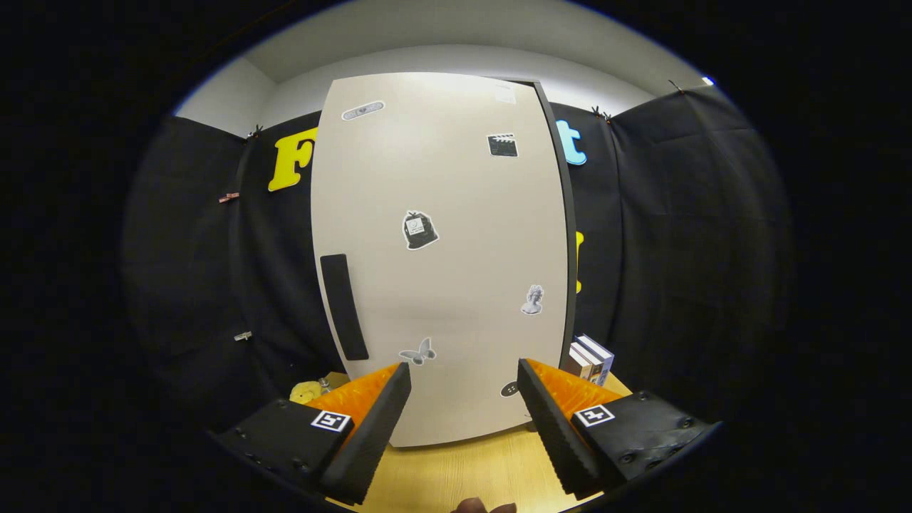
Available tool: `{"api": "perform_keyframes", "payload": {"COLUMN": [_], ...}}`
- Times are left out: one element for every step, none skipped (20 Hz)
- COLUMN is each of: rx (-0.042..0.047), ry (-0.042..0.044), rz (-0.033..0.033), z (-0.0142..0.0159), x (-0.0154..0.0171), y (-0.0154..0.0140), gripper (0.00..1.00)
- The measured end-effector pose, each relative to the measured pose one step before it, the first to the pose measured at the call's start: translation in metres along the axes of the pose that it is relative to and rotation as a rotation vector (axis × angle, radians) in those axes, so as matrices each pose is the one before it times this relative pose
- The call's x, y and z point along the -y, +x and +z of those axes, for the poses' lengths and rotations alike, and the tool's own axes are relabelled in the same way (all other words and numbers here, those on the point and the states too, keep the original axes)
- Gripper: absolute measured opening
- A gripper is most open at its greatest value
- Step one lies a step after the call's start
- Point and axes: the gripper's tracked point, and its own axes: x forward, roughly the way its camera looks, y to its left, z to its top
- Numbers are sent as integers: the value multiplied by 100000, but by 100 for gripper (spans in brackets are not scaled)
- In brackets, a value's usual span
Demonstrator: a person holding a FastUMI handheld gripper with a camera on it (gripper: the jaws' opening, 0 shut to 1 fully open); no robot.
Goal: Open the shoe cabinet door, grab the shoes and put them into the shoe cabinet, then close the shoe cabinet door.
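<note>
While the gripper (463,399) hangs in front of it with its two fingers spread wide and nothing between them, the tall pale-beige flat-panelled shoe cabinet door (442,256) stands shut, flush against its dark frame edge on the right. It rises from the light wooden tabletop (463,470), just ahead of the fingertips, and it wears a scatter of small black-and-white stickers. Now to the grip point: a long, narrow black vertical handle (343,308) sits near the door's left edge, a little above the left finger. That is the judged place to take hold, since the rest of the panel looks smooth, hard and slippery, with nothing for pads to bite on. With the handle on the left, the hinges are probably on the right, so the door should swing as one stiff slab, light to pull but liable to drag a light cabinet along if yanked.

No shoes are to be made out; whether they lie inside already cannot be told, so this closed door fits both a start and a finish. A yellow soft toy (308,391) peeks out left of the cabinet, a few upright books (591,360) stand to its right, and a fingertip (479,506) of the person shows below the gripper.
</note>
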Motion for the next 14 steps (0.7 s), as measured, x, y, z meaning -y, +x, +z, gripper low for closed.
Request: {"api": "perform_keyframes", "payload": {"rx": [-53, 89, -181, 155, -70, -36, -127, 271, -2, -47, 57, -229, -1, -35], "ry": [-6, 49, 61, 42, -134, 34, 173, 29, -256, -230, 98, 161, 36, -63], "rz": [-76, -125, -84, 11, -93, -6, 30, 62, -30, 60, 84, 114, -76, -30], "z": [57, 29, -6, 65, 19, -42, -2, 119, -5, 32, 49, -31, 19, -67], "x": [-13, -15, -55, -2, 15, -22, -26, 7, 16, -77, -28, -16, 40, 3], "y": [52, -75, 28, -25, 94, -51, 14, -17, 62, -33, -36, 15, 46, -4], "gripper": [98, 98, 98, 98, 98, 98, 98, 98, 98, 98, 98, 98, 98, 98]}}
